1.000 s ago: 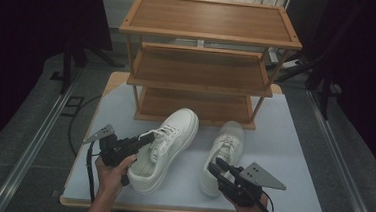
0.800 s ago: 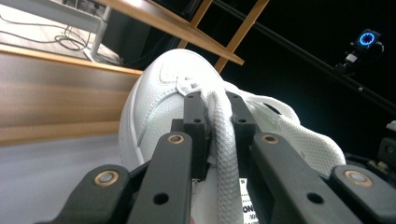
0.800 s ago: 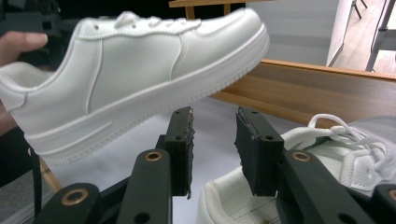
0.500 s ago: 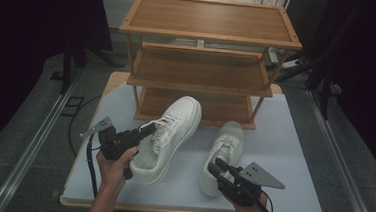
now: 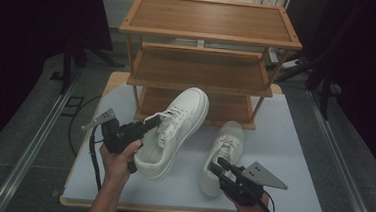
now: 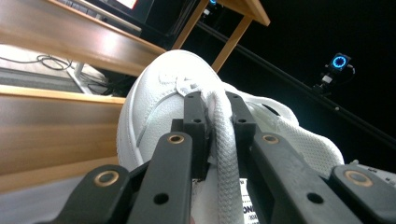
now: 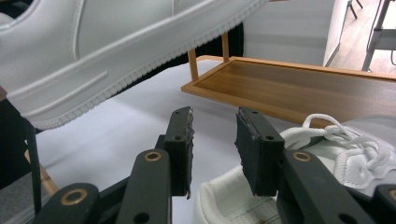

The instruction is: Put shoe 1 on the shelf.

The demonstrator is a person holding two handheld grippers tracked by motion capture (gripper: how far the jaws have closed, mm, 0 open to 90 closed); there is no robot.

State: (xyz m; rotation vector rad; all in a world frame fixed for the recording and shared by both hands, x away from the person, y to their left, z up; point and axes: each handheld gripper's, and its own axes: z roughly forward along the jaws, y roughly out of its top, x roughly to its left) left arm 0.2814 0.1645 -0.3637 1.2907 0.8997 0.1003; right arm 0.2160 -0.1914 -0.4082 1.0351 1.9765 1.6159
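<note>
My left gripper (image 5: 154,122) is shut on the tongue and laces of a white sneaker (image 5: 181,116) and holds it off the table, toe tilted up toward the wooden rack (image 5: 206,72). In the left gripper view the laced tongue is pinched in the left gripper (image 6: 217,107), with the sneaker's toe (image 6: 156,100) beyond. A second white sneaker (image 5: 226,148) lies on the table, toe toward the rack. My right gripper (image 5: 220,165) is open at its heel. In the right gripper view the right gripper (image 7: 215,122) stands over the heel collar (image 7: 224,198).
The three-shelf wooden rack stands at the back of the white tabletop (image 5: 288,143). Its lowest shelf (image 7: 299,88) lies just past the second sneaker. The lifted sneaker's sole (image 7: 116,51) hangs to the left in the right gripper view. Grey floor and metal rails flank the table.
The left gripper has raised the sneaker and carried it forward toward the rack. The right gripper and the second sneaker have stayed put.
</note>
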